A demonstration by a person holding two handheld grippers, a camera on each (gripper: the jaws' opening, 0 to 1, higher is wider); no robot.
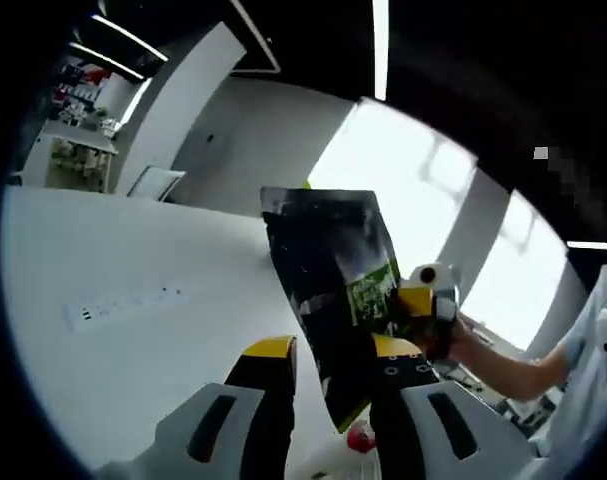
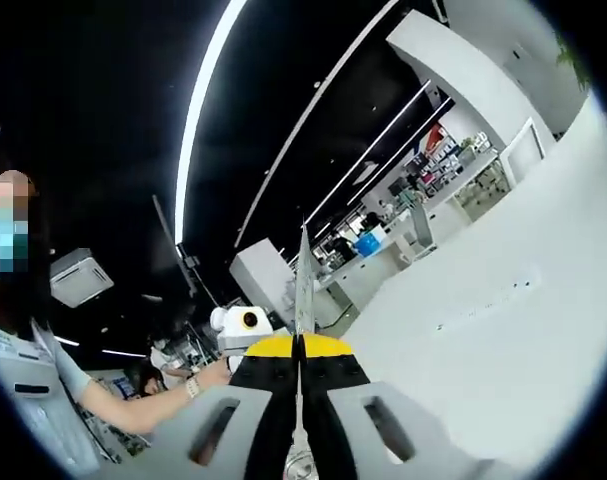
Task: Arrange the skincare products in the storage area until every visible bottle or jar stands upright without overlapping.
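1. Left gripper: in the left gripper view its yellow-tipped jaws stand apart. A black pouch with a green label rises between them, nearer the right-hand jaw. Contact between the jaws and the pouch cannot be confirmed.
2. Right gripper, as seen in the left gripper view: it enters from the right and meets the pouch at its right edge, beside the green label.
3. Right gripper, in its own view: the jaws are closed together on the thin edge of the pouch, which stands up as a narrow blade between the tips.
4. Left gripper, in the right gripper view: it sits just left of the pouch edge, held by a hand.
5. White table: it lies beneath the pouch and carries a white power strip.
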